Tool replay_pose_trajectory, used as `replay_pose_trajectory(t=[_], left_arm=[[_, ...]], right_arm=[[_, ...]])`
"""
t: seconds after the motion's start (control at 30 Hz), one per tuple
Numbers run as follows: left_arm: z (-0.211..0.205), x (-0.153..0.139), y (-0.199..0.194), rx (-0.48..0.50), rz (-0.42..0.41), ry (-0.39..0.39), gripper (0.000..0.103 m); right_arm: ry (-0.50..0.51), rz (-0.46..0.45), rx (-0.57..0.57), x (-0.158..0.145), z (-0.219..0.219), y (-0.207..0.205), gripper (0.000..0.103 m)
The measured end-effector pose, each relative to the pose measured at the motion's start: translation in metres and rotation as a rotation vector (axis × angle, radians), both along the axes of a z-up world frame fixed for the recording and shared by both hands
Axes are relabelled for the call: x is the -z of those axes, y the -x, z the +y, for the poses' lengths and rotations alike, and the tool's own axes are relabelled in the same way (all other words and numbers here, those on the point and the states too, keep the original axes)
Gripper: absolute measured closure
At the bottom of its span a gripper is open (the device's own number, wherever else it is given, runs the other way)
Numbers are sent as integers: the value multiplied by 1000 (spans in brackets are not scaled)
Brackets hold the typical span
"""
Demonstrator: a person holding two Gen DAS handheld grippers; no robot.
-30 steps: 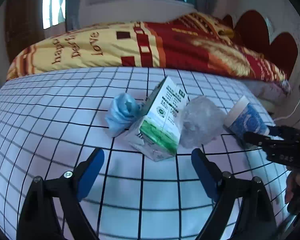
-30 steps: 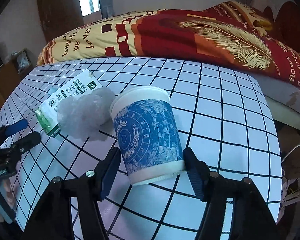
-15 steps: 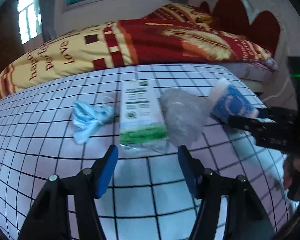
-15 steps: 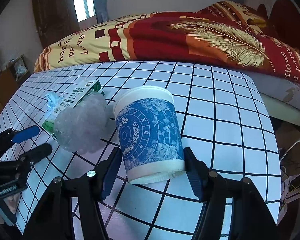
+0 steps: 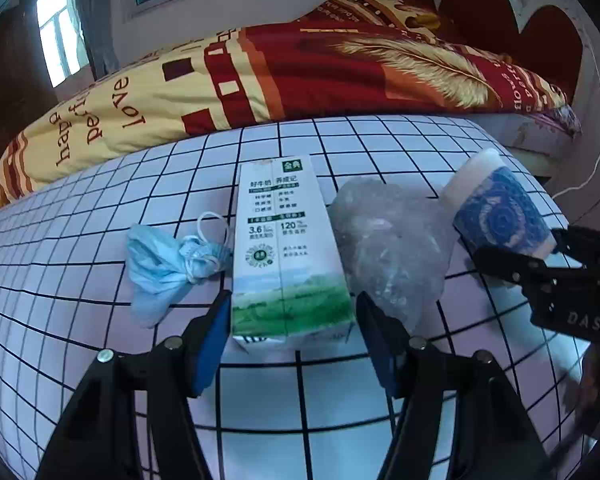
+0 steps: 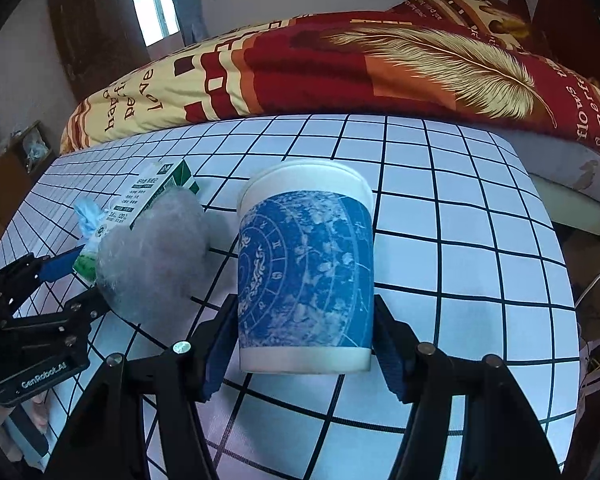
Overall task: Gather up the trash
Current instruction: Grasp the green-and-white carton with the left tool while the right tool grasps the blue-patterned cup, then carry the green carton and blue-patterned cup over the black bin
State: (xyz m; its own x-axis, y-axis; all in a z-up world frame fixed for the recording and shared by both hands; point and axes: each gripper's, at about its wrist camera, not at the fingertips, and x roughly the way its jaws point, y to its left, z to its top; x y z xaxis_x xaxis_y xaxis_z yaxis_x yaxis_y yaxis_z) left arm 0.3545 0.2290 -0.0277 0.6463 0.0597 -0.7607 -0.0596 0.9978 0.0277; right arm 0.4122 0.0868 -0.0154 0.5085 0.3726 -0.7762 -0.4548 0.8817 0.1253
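Note:
A white and green milk carton (image 5: 286, 252) lies flat on the grid-patterned table (image 5: 340, 400). My left gripper (image 5: 292, 344) is open, its blue pads on either side of the carton's near end. A crumpled blue face mask (image 5: 164, 268) lies left of the carton; a clear crumpled plastic bag (image 5: 388, 244) lies right of it. My right gripper (image 6: 302, 354) has its pads against both sides of an upside-down blue and white paper cup (image 6: 306, 276), which also shows in the left wrist view (image 5: 500, 212).
A bed with a red and yellow quilt (image 5: 300, 60) runs along the table's far edge. The table's right edge (image 6: 556, 280) drops off to the floor with a white cable. A wooden cabinet (image 6: 4, 172) stands at far left.
My left gripper has moved forward to straddle the carton's near end and its fingers have narrowed. The right gripper has closed in on the cup's sides.

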Motion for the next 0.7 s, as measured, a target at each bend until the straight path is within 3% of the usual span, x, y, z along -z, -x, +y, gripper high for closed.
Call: replay_pose_trajectory(t=[0.03,0.13,0.4,0.7], left_arm=[[2,2,-1,2,5,11,45],[8,-3,8,-10,-33,27,46],[10,-25,59,-1,-114,64,47],[2,-48,103,5,-193,79,47]], right_arm=[[-5,4,0,0,-1,0,43],[21,-19,-17,-2,0,8,45],[65,-107,-59,-19,-8,47,45],[27,-146,-60,-41,-30,93,46]])
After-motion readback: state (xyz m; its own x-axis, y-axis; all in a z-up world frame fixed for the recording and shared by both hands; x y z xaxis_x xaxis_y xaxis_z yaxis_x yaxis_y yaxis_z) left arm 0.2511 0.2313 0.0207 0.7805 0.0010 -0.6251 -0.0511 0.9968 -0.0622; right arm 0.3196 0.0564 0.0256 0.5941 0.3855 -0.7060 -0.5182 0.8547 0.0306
